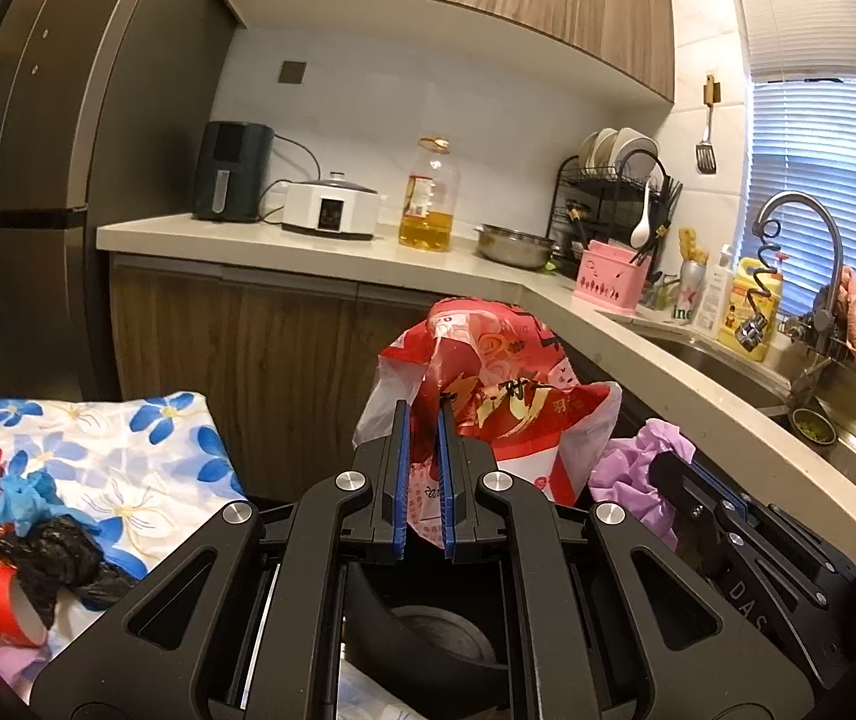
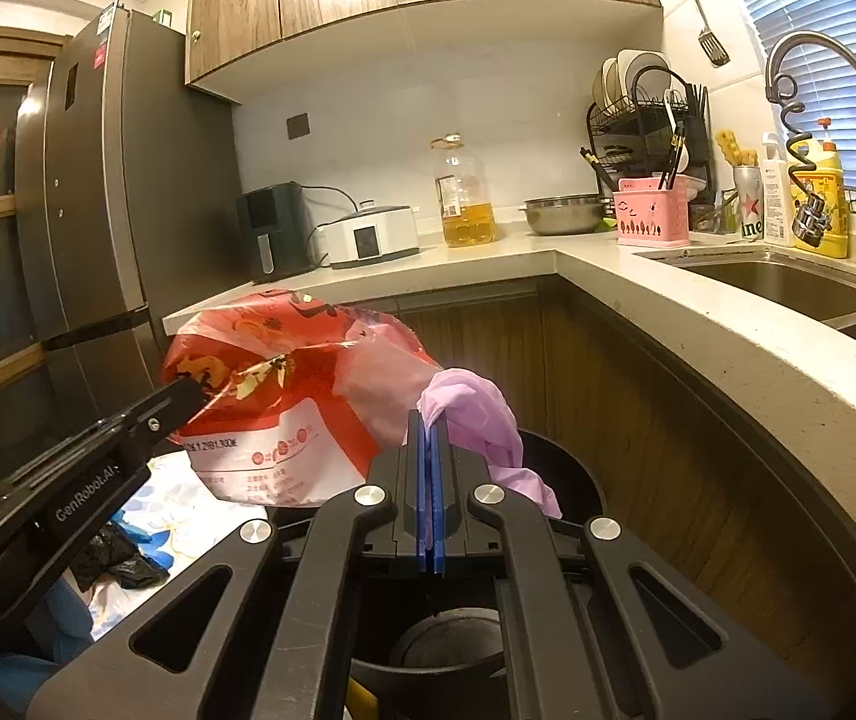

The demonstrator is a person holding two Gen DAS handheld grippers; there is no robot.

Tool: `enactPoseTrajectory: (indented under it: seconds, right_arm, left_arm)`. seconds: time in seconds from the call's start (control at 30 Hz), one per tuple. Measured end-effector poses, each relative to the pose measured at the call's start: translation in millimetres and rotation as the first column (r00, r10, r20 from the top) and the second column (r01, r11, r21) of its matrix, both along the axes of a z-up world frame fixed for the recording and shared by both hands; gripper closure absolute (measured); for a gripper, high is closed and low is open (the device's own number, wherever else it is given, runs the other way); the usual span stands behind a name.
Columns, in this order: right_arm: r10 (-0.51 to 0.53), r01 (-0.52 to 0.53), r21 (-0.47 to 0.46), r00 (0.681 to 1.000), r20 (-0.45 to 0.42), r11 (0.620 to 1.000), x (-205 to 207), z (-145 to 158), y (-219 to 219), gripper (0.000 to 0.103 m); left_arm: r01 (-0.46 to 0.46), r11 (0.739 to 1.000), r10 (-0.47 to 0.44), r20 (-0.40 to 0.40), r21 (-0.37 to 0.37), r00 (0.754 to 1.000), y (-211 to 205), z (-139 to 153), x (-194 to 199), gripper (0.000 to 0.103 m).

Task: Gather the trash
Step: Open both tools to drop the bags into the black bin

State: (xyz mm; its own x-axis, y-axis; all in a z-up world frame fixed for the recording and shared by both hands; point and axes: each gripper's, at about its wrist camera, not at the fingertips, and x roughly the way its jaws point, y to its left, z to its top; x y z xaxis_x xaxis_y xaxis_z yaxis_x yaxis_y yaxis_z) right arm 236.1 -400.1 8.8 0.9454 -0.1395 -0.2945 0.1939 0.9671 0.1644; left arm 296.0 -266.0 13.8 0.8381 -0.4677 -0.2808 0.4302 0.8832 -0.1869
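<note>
Black bin sits directly below both tools, its open mouth just under the held items. Left hand-held gripper is clamped narrow on a fold of the red and white plastic bag, which hangs crumpled above the bin. Right hand-held gripper is closed almost fully on a thin pink plastic bag, which droops over the bin rim. For the step in hand, bring each item over the centre of the bin mouth before releasing. Lower the loose film inside the rim first, since light plastic can drift or catch on the edge. More trash, a blue glove and a black bag, remains on the flowered cloth covering the surface at left.
</note>
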Motion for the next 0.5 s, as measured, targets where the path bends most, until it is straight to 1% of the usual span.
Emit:
enactPoseTrajectory:
  seconds: [0.13, 0.17, 0.2, 0.23, 0.27, 0.3, 0.33, 0.37, 0.4, 0.43, 0.5]
  right_arm:
    - [0.005, -0.005, 0.013, 1.0, -0.01, 1.0, 5.6, -4.1, -3.9, 0.1]
    - [0.006, -0.006, 0.016, 1.0, -0.016, 1.0, 7.1, -5.4, -5.0, 0.097]
    - [0.006, -0.006, 0.019, 1.0, -0.021, 1.0, 8.4, -6.4, -6.4, 0.089]
    - [0.003, -0.003, 0.021, 1.0, -0.025, 1.0, 9.1, -7.1, -7.1, 0.083]
    - [0.001, 0.0, 0.026, 1.0, -0.025, 1.0, 9.3, -8.1, -8.6, 0.076]
    - [-0.001, 0.002, 0.029, 1.0, -0.023, 1.0, 9.1, -8.4, -9.8, 0.074]
    - [-0.009, 0.01, 0.03, 1.0, -0.021, 1.0, 8.2, -8.3, -11.0, 0.074]
    - [-0.011, 0.012, 0.03, 1.0, -0.018, 0.999, 7.7, -8.0, -11.9, 0.074]
    - [-0.014, 0.015, 0.033, 1.0, -0.017, 0.999, 7.2, -7.6, -13.1, 0.074]
    - [-0.019, 0.02, 0.036, 1.0, -0.017, 0.999, 6.3, -7.4, -14.3, 0.074]
    - [-0.025, 0.025, 0.04, 1.0, -0.016, 0.999, 3.7, -6.4, -15.8, 0.072]
  left_arm:
    - [0.017, 0.999, -0.017, -0.023, -0.028, 1.0, 0.6, -4.6, 9.2, 0.095]
    - [0.024, 0.999, -0.024, -0.028, -0.031, 0.999, -0.2, -6.6, 10.4, 0.093]
    - [0.023, 1.0, -0.024, -0.03, -0.018, 0.999, -2.2, -8.9, 10.8, 0.09]
    - [0.022, 1.0, -0.022, -0.029, -0.007, 0.999, -3.7, -10.5, 11.0, 0.089]
    - [0.024, 1.0, -0.023, -0.031, 0.002, 0.999, -4.9, -12.4, 11.8, 0.083]
    - [0.025, 1.0, -0.024, -0.038, 0.004, 0.999, -4.5, -13.8, 12.8, 0.071]
    - [0.025, 1.0, -0.025, -0.044, 0.003, 0.999, -4.5, -15.1, 13.0, 0.064]
    - [0.029, 1.0, -0.03, -0.05, -0.006, 0.998, -3.0, -16.3, 13.7, 0.053]
    - [0.029, 1.0, -0.029, -0.051, -0.011, 0.998, -1.4, -16.9, 13.7, 0.048]
    - [0.024, 1.0, -0.025, -0.05, -0.011, 0.998, -1.4, -17.4, 13.5, 0.047]
    - [0.006, 1.0, -0.007, -0.05, -0.01, 0.999, 3.3, -17.8, 12.8, 0.039]
